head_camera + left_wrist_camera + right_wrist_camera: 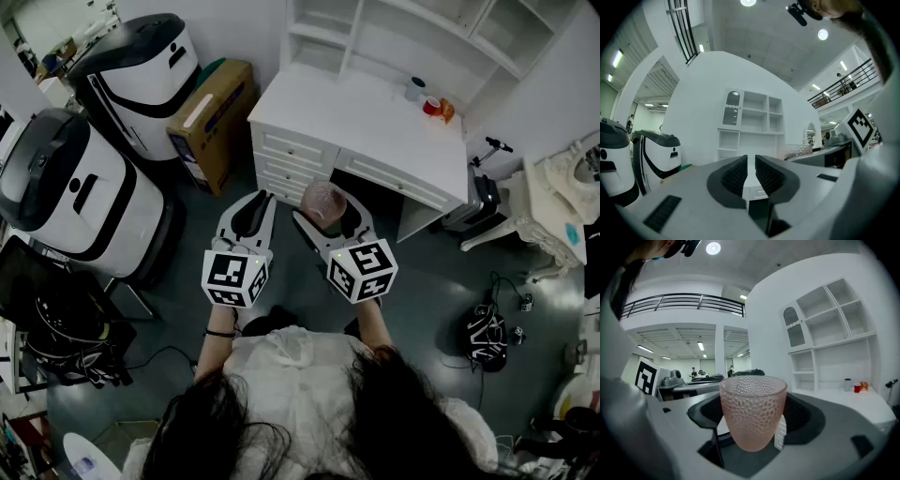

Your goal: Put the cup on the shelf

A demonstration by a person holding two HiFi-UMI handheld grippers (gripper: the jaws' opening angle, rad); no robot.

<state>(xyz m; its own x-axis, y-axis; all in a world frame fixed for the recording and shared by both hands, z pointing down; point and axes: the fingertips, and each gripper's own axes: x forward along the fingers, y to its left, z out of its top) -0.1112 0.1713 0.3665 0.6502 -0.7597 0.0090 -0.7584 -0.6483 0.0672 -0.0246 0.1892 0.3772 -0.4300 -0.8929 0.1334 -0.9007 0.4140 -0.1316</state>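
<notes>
A pink dimpled glass cup [752,411] stands upright between the wide-spread jaws of my right gripper [326,208], which is shut on it; in the head view the cup [323,198] hangs in the air just in front of the white desk [366,127]. The white shelf unit [375,37] stands on the back of that desk, and its open compartments [829,329] show ahead and to the right in the right gripper view. My left gripper [256,201] is level with the right one, to its left. Its jaws are shut with nothing between them, and they point at the shelf unit [752,122].
Two large white and black machines [141,75] [66,187] and a cardboard box [214,122] stand left of the desk. A small grey container [415,89] and a red item [432,106] sit on the desktop's right end. A black bag [486,336] lies on the floor at right.
</notes>
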